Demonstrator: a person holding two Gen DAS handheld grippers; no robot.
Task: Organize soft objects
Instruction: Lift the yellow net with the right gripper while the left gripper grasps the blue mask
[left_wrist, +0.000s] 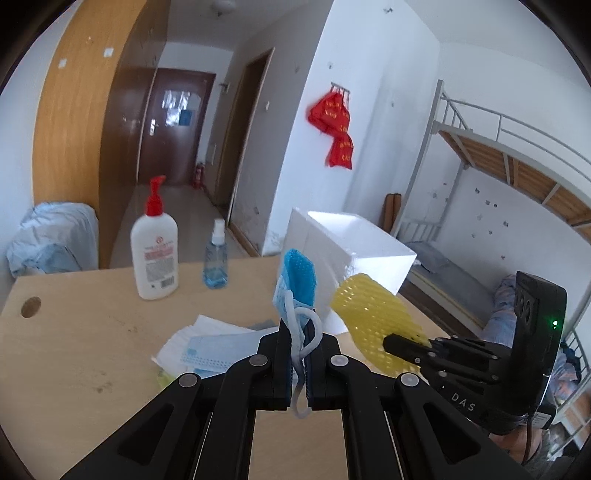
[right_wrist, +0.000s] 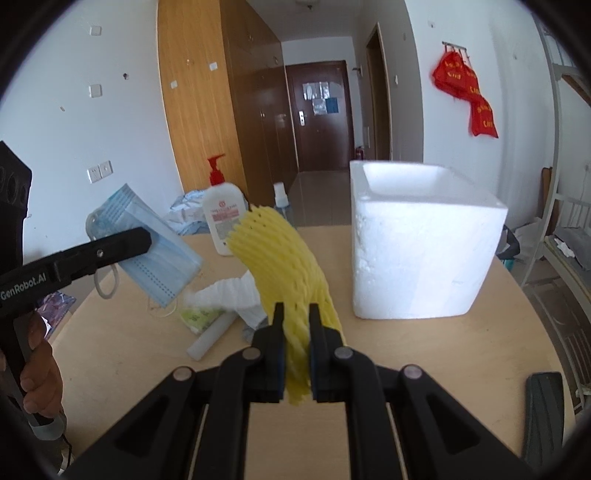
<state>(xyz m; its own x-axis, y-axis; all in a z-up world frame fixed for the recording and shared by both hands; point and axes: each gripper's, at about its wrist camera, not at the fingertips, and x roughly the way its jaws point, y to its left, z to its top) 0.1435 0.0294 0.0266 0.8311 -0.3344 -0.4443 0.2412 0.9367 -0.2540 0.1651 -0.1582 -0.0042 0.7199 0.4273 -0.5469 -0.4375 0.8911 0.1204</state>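
The left hand-held gripper (left_wrist: 300, 360) is pinching blue face masks (left_wrist: 295, 284) between nearly closed jaws, holding them above the tabletop (left_wrist: 92, 350); the right hand-held gripper (right_wrist: 295, 325) is clamping a yellow foam net (right_wrist: 280, 258) the same way; a white foam box (right_wrist: 424, 251) is standing near the tabletop's far right edge.

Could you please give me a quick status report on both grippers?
Left gripper shut on blue masks. Right gripper shut on yellow foam net. Foam box ahead, path clear.
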